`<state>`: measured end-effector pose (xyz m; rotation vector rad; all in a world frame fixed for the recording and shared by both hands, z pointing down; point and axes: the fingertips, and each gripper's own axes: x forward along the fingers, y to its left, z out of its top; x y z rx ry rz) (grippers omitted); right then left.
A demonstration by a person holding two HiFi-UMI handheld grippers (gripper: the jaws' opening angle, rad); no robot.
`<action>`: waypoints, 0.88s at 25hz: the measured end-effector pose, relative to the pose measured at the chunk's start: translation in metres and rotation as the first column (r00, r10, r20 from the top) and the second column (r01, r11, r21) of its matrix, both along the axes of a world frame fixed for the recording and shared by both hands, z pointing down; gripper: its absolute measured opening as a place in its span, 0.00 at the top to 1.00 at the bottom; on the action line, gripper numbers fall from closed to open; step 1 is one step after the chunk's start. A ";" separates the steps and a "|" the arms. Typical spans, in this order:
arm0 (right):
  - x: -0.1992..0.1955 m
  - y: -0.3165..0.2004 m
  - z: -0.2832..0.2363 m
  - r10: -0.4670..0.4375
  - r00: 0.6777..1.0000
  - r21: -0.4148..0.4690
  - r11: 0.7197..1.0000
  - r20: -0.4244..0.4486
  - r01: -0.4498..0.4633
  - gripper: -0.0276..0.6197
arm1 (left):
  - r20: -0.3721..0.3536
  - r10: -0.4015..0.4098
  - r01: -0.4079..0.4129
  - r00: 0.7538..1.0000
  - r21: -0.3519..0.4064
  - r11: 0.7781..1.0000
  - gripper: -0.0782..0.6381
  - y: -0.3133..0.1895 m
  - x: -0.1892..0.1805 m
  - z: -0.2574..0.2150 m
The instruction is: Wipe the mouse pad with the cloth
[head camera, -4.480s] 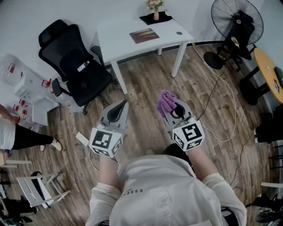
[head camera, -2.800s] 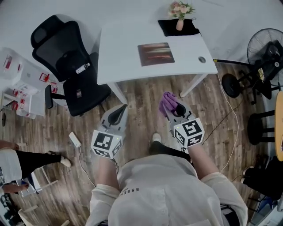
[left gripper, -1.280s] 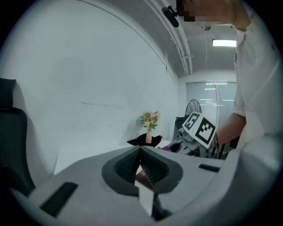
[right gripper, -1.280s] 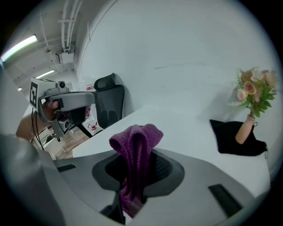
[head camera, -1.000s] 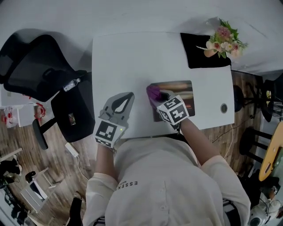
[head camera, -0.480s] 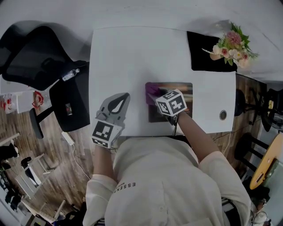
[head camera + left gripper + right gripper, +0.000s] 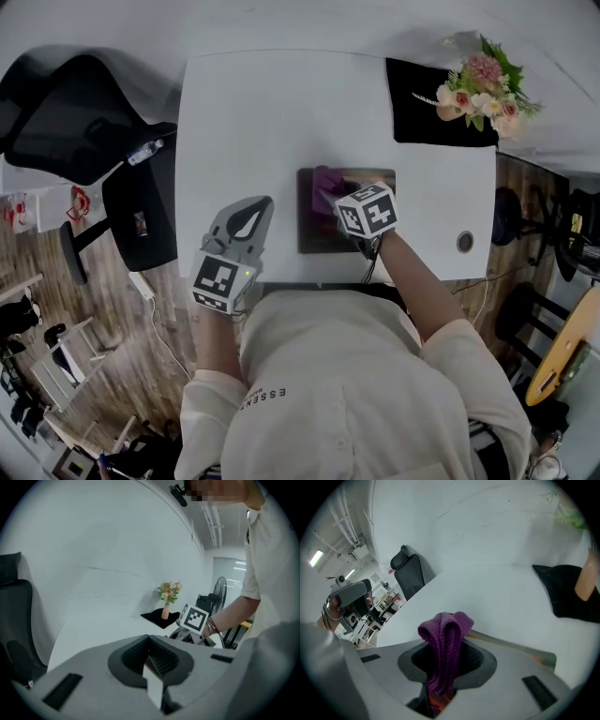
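Observation:
A dark rectangular mouse pad [image 7: 314, 230] lies near the middle of the white table [image 7: 244, 112]. My right gripper [image 7: 333, 195] is shut on a folded purple cloth [image 7: 325, 183], which rests on the pad's far left part. In the right gripper view the cloth [image 7: 444, 639] bulges up from between the jaws, and a strip of the pad's edge [image 7: 513, 647] shows just beyond. My left gripper [image 7: 251, 221] hovers over the table's near edge, left of the pad, shut and holding nothing; its closed jaws [image 7: 157, 665] point across the tabletop.
A black mat [image 7: 427, 103] with a vase of flowers [image 7: 483, 80] sits at the table's far right corner. A round cable hole [image 7: 465, 242] lies right of the pad. A black office chair [image 7: 70, 112] stands left of the table.
The person has walked up to the table. My right gripper carried the purple cloth onto the mouse pad and shifted it slightly right. The left gripper stays shut at the near edge.

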<state>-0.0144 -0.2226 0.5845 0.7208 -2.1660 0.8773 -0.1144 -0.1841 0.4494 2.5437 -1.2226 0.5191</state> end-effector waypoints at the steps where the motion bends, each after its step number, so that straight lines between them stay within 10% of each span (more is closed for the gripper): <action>1: 0.006 -0.001 0.000 0.005 1.000 0.000 1.000 -0.001 -0.005 0.81 | 0.001 0.003 -0.003 1.000 -0.002 1.000 0.89 0.000 0.005 0.001; 22: 0.142 -0.015 0.006 0.105 0.993 -0.005 0.994 -0.049 -0.105 0.79 | -0.023 0.098 -0.096 0.995 0.056 0.994 0.89 -0.009 0.121 -0.001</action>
